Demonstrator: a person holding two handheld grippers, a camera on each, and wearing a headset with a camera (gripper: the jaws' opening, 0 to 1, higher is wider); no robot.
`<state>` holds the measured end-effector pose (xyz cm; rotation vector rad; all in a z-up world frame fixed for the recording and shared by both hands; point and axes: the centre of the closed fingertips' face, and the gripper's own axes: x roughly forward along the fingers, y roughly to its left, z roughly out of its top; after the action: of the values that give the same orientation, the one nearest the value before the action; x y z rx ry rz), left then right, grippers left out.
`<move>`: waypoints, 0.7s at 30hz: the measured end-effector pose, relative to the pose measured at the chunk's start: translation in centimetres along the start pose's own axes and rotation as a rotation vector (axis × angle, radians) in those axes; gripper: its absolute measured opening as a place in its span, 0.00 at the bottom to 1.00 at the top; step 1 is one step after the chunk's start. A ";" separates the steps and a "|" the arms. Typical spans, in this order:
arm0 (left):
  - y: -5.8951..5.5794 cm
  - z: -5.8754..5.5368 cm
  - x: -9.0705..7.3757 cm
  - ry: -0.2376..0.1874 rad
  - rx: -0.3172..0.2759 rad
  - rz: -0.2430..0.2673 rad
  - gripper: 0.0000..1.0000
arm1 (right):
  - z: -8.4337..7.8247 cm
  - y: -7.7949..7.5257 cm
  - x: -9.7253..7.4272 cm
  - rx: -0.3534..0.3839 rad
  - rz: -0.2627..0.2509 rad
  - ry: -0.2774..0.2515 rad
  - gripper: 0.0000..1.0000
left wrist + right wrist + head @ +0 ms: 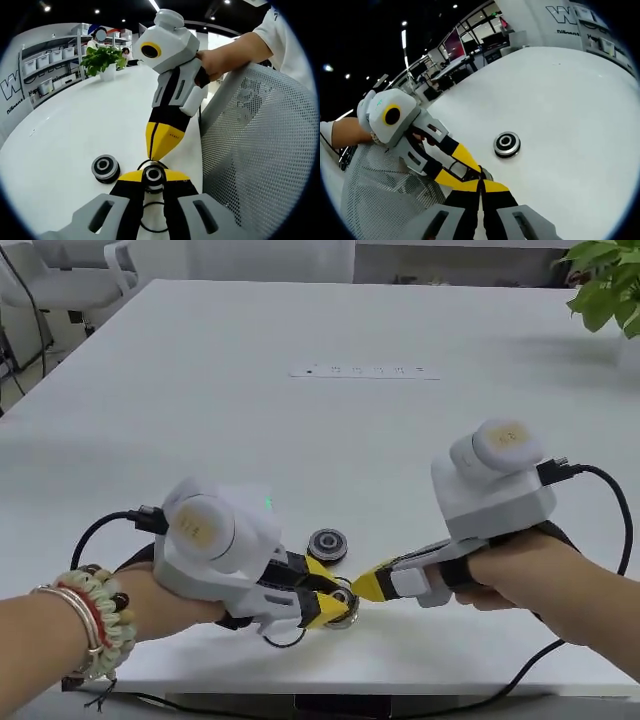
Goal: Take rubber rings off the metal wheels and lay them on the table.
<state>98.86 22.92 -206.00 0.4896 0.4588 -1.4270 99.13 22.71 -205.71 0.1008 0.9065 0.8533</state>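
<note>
progress: one thin black ring [152,231] lies loose on the table [300,420]; a second wheel [327,544] nearby looks untouched. pose: my left gripper [325,608], low by the near edge, clamps a wheel [153,176]. my right gripper [366,586] meets it head-on, jaws together at its rim; whether they pinch a ring i cannot tell.

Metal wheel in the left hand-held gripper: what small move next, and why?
Probably draw the right hand-held gripper back to peel the black rubber ring: its shut tips meet the rim of the small silver metal wheel the left hand-held gripper clamps.
</note>
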 end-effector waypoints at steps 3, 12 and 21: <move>-0.1 0.2 -0.1 0.008 -0.005 -0.005 0.09 | 0.0 0.0 0.0 -0.001 0.002 0.000 0.00; -1.0 1.3 -0.5 0.007 0.024 -0.040 0.16 | 0.1 0.2 0.0 0.003 0.006 -0.004 0.00; -2.9 3.5 -2.3 0.016 0.102 -0.105 0.42 | -0.2 -0.2 0.0 -0.013 -0.002 0.009 0.00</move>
<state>95.76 22.58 -201.92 0.5658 0.4311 -1.5545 99.08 22.53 -205.90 0.0841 0.9094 0.8582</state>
